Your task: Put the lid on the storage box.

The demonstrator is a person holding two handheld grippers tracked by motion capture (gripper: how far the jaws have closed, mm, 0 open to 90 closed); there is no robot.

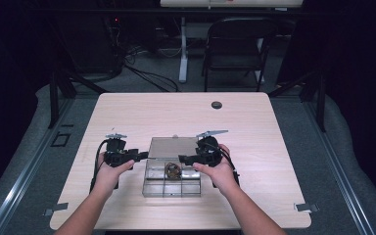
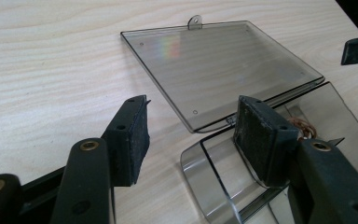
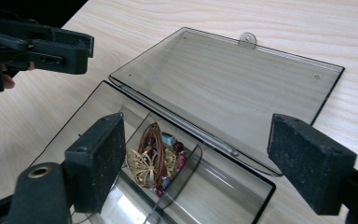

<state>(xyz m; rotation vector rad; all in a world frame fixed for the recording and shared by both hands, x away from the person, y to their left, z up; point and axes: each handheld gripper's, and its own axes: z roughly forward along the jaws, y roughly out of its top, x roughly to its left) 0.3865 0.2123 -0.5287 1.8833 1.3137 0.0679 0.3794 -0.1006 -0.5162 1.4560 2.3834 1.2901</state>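
Clear compartment box (image 1: 172, 181) sits on the table (image 1: 127, 112) near its front edge, centred between our two hands. Lid (image 1: 172, 147) is swung fully open and lies flat on the wood at 12 o'clock of the box, hinged along the box's far wall, tab at the lid's far edge. Middle cell of the back row holds a bracelet (image 1: 172, 171): brown cord, beads, gold butterfly charm, clearer in the right gripper view (image 3: 153, 161). Other cells look empty as far as we can tell.

Left gripper (image 1: 138, 155) hovers at the box's far left corner, 9 o'clock side of the hinge. Jaws spread wide, nothing between them; in the left gripper view one pad (image 2: 261, 140) hangs over the box's corner wall, the other (image 2: 135, 140) over bare table. Right gripper (image 1: 185, 159) mirrors it at the far right corner, jaws likewise spread and empty, straddling the back row above the bracelet.

We judge the step as: lid opened, contents not yet touched. Next move probably the right gripper dropping into the cell and pinching the cord; thin partitions leave little slack, so jaws need narrowing first.

Room: open table at 9, 3 and 12 o'clock. Front edge is near at 6.
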